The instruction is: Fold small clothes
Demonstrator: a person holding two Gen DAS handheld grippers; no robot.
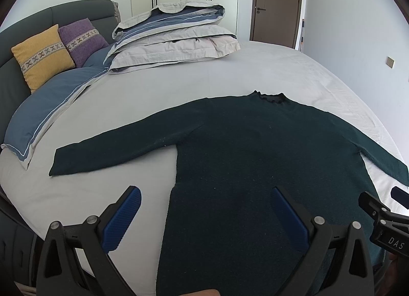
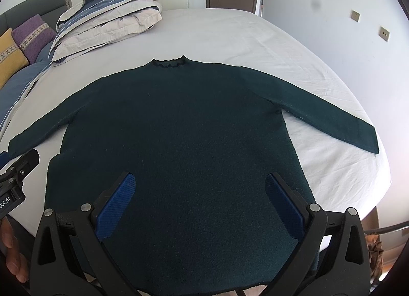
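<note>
The dark green sweater (image 2: 179, 129) lies flat on the bed (image 2: 255, 40), collar far, sleeves out left and right. It looks soft, limp and light; cuffs or hem corners seem the best holds. Left claw (image 1: 207, 215) and right claw (image 2: 200, 200) hover spread, empty; no containers show

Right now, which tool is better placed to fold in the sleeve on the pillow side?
Left. The left tool, open, straddles the left hem edge of the dark green knit sweater, with that sleeve just ahead. The right tool, also open, hovers over the sweater's middle.
</note>
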